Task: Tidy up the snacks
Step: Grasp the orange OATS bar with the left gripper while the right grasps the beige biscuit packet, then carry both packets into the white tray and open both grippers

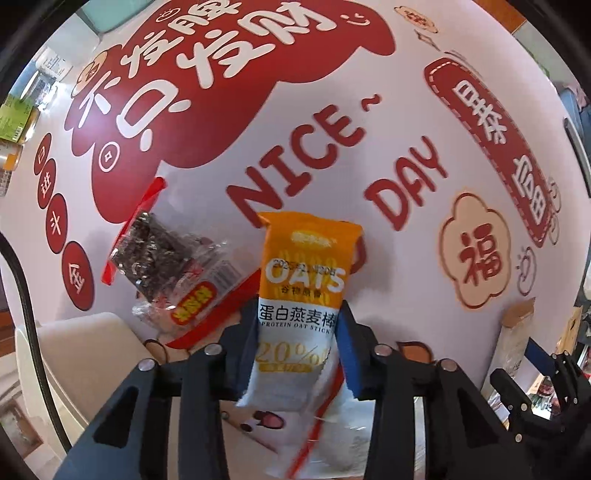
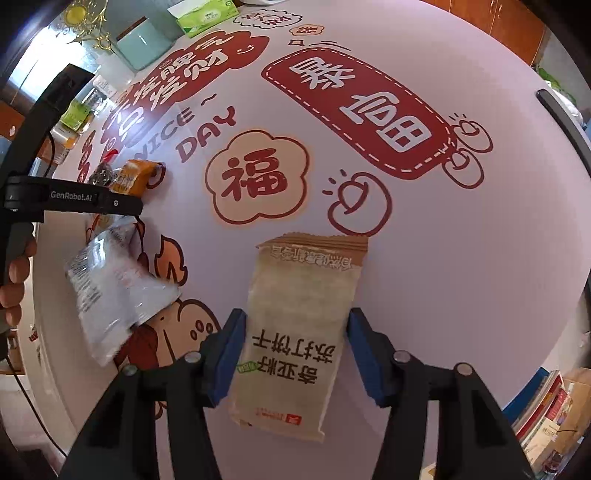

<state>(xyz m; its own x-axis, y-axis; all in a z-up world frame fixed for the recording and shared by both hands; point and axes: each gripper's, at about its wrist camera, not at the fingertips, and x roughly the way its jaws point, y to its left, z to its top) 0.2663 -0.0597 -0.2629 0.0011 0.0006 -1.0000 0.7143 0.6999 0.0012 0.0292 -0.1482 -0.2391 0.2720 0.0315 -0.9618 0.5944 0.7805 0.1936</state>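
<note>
The left gripper (image 1: 297,347) has its jaws clamped on the orange-and-white oat stick packet (image 1: 301,295) — the blue pads press both long sides of the wrapper. The right gripper (image 2: 295,354) has its jaws astride the beige cracker packet (image 2: 299,332), pads at or against its long edges; whether they squeeze it cannot be told. Both packets lie on the white surface (image 2: 461,258) printed with red lettering.

Taking the oat stick packet as landmark: a clear seaweed snack bag (image 1: 166,266) with a red strip lies just beside it on the surface, away from the cracker packet. A crinkled silvery packet (image 2: 118,288) sits between the two grippers' packets, partly under the oat stick's near end. No snack sits in a container — a pale teal tin (image 2: 144,44) and a green tissue box (image 2: 207,14) stand well beyond it at the surface's far edge.
</note>
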